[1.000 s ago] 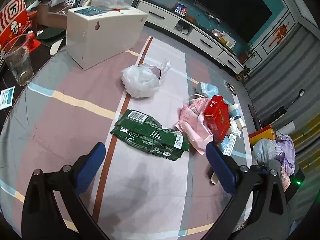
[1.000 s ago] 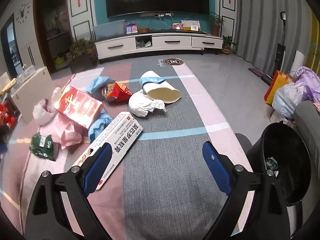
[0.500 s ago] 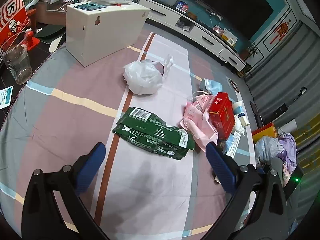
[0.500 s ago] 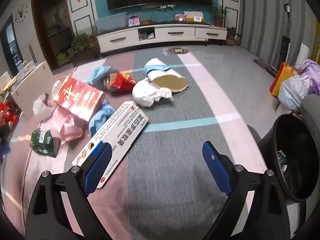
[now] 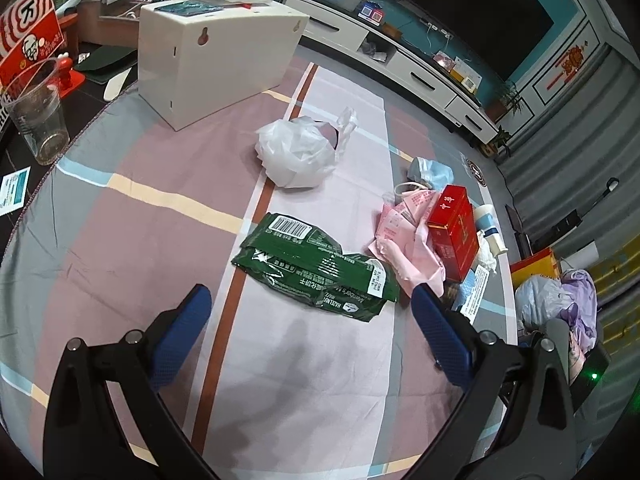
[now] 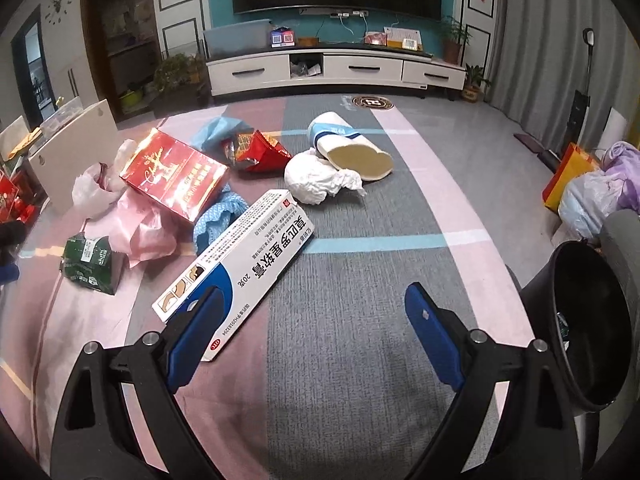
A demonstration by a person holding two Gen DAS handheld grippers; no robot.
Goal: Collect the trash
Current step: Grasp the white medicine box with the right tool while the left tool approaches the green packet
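Since my right tongs hang spread and empty, the long white-and-blue cardboard medicine box lies nearest, its long axis running forward-right from their left finger, while my left tongs, likewise spread and empty, face the flattened green foil wrapper.

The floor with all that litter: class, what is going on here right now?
A person holds two grippers over a striped sheet strewn with trash. The left gripper hangs, jaws open, just short of a green wrapper. The right gripper hangs open and empty too, one of its jaws over the end of a white box. A black bin stands at the right. Nothing is gripped yet; a red carton, pink bag and white bag lie untouched.
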